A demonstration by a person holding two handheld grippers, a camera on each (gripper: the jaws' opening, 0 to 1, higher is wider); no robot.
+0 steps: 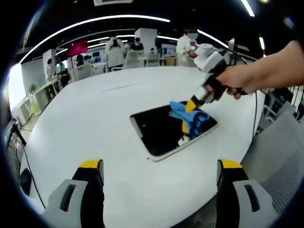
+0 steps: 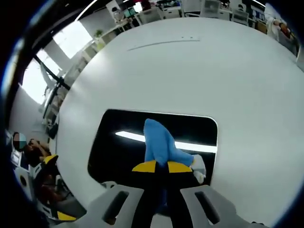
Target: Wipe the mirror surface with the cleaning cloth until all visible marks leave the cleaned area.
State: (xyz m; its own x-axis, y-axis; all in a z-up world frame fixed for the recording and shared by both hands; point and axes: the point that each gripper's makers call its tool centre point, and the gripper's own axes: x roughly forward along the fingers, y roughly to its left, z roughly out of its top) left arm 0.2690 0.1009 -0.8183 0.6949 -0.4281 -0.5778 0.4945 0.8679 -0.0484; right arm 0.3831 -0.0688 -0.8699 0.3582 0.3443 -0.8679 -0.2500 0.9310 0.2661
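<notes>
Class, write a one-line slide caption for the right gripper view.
Right gripper, jaws shut on a blue cloth, pressing it onto a dark mirror that lies flat on a white table.

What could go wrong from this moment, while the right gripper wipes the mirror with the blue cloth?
1. The mirror lies flat and loose on the white table, and the left gripper hangs open, away from it. A strong stroke may push the mirror toward the table edge.
2. The right gripper is shut on the blue cloth with its tips near the glass, so they might scrape it.
</notes>
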